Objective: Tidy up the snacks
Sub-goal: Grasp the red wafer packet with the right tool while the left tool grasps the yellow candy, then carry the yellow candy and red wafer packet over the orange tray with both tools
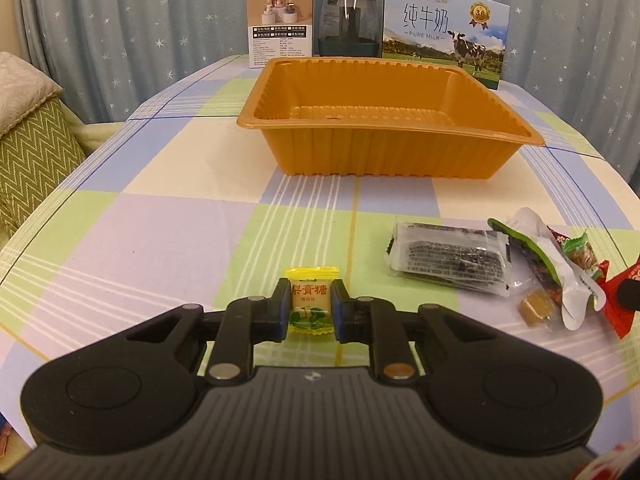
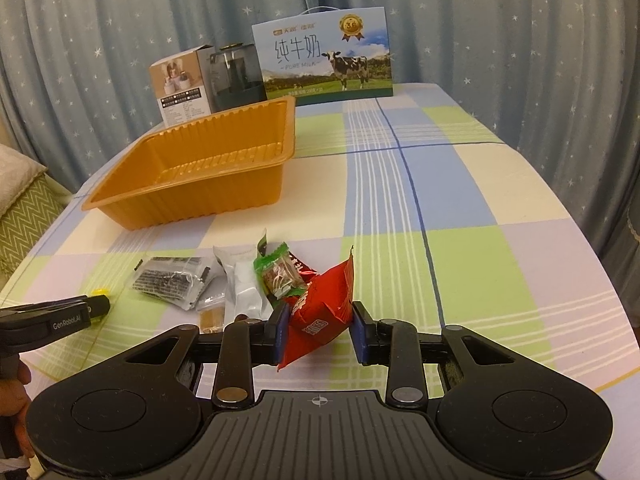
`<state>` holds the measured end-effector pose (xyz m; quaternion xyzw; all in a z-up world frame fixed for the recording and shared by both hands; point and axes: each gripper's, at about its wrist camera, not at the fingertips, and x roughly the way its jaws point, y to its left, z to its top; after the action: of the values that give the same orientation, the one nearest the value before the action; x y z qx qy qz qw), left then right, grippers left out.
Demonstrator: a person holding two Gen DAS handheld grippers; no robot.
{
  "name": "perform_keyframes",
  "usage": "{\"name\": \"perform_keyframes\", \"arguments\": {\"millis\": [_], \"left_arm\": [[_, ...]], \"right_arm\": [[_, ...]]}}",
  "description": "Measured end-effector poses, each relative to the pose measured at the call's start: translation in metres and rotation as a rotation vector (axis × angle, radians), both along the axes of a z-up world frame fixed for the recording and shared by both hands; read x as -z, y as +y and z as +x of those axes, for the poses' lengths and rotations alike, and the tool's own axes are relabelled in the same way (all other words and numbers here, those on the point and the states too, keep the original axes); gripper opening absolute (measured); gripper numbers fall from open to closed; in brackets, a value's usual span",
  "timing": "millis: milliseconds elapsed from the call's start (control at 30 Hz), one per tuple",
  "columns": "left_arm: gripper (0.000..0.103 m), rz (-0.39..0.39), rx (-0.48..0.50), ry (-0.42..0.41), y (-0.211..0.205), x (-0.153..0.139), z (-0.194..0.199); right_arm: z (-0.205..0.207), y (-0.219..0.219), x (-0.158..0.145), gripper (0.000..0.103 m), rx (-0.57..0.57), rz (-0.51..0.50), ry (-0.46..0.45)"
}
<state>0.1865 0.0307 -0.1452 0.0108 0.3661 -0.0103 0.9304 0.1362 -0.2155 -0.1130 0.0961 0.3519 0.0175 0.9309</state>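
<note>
The left gripper (image 1: 311, 308) has its fingers (image 1: 280, 312) pinched on a yellow pear candy (image 1: 311, 307), the wrapper caught between the pads with its crimped top edge poking out just beyond the fingertips. The risk, as I judge it, is that the hold sits on slippery wrapper film and not on the sweet itself, so a quick lift or swing toward the orange tray (image 1: 384, 120) ahead of the fingers could let it slide out onto the checked counter (image 1: 160, 220).

The right gripper (image 2: 318, 330) holds a red snack packet (image 2: 320, 312) between its fingers at a middling opening. The near pad presses the packet's side; the far pad looks barely in contact, so the packet could twist or drop. It also touches the heap just beyond the fingertips, and lifting may drag neighbours along.

Counted: one tray, empty. One yellow candy, one dark seaweed-like packet (image 1: 448, 256), one white pouch with a green edge (image 1: 560, 280), one green-wrapped sweet (image 2: 280, 274), one small brown cube (image 1: 534, 308) and one red packet. At the back are one small appliance box (image 1: 280, 24), one dark jar (image 1: 348, 24) and one milk carton (image 1: 444, 36).
</note>
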Motion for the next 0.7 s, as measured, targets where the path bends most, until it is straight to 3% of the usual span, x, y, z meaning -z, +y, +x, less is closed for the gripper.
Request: {"name": "perform_keyframes", "arguments": {"millis": [500, 700], "left_arm": [[0.018, -0.058, 0.036, -0.084, -0.013, -0.041, -0.017], [0.018, -0.069, 0.069, -0.117, -0.021, -0.061, -0.015]], "right_arm": [[-0.006, -0.011, -0.032, 0.032, 0.044, 0.047, -0.092], [-0.001, -0.011, -0.052, 0.032, 0.011, 0.068, -0.132]]}}
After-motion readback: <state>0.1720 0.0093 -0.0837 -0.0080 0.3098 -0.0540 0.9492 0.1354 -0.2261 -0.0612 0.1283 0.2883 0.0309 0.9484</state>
